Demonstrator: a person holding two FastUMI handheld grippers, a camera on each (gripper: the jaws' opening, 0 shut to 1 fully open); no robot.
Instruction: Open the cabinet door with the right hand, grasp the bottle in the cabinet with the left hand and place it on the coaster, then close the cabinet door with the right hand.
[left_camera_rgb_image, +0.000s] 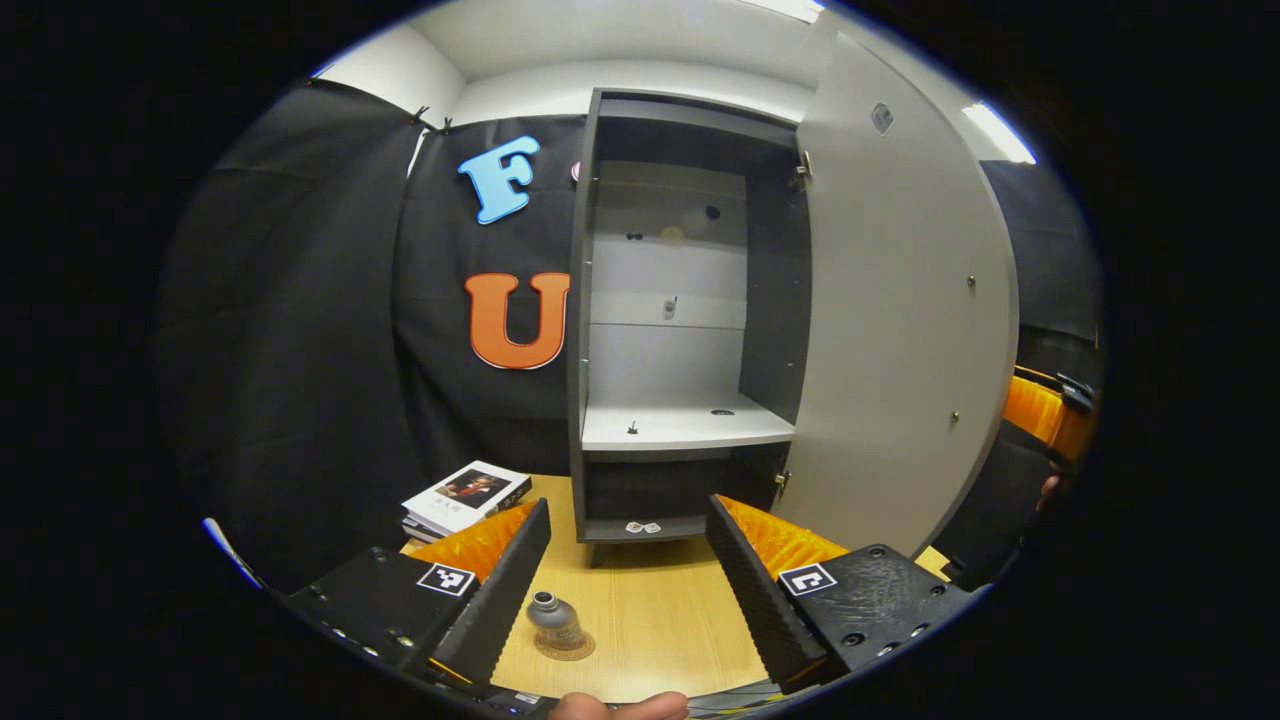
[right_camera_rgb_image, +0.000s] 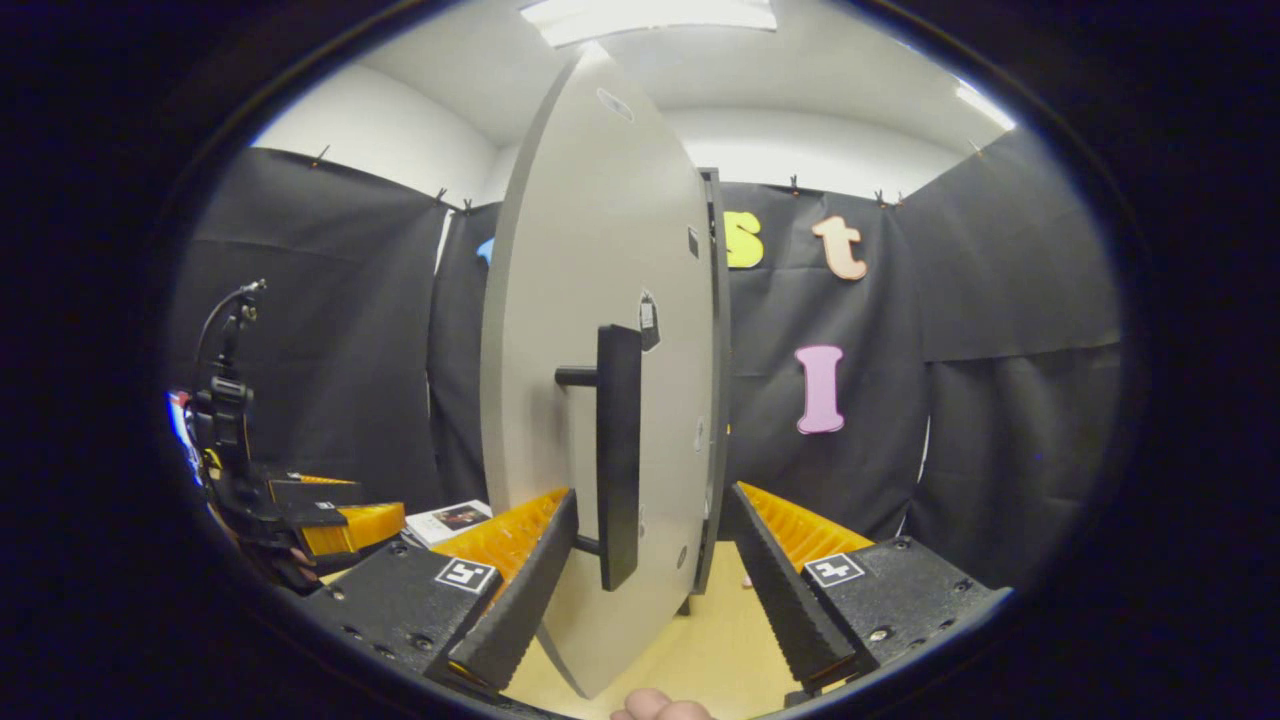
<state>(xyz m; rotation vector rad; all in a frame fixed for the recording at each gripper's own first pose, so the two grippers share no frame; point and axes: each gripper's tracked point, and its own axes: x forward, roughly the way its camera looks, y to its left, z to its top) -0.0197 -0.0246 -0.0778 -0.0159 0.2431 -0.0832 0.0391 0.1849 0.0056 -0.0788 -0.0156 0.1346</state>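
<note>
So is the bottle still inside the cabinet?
No, the bottle stands on the coaster on the wooden table, in front of the open cabinet.

You're in a staged recording booth, not a home | black cloth walls (right_camera_rgb_image: 1000, 330) pinned up | lone cabinet (left_camera_rgb_image: 690, 300) on a wooden table (left_camera_rgb_image: 660, 610) | ceiling strip lights (right_camera_rgb_image: 650, 15)

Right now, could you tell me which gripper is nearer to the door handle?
Right. The right gripper is open with the door handle between its fingers, apparently not pressing it. The left gripper is open over the table beside the bottle, facing the open cabinet.
</note>
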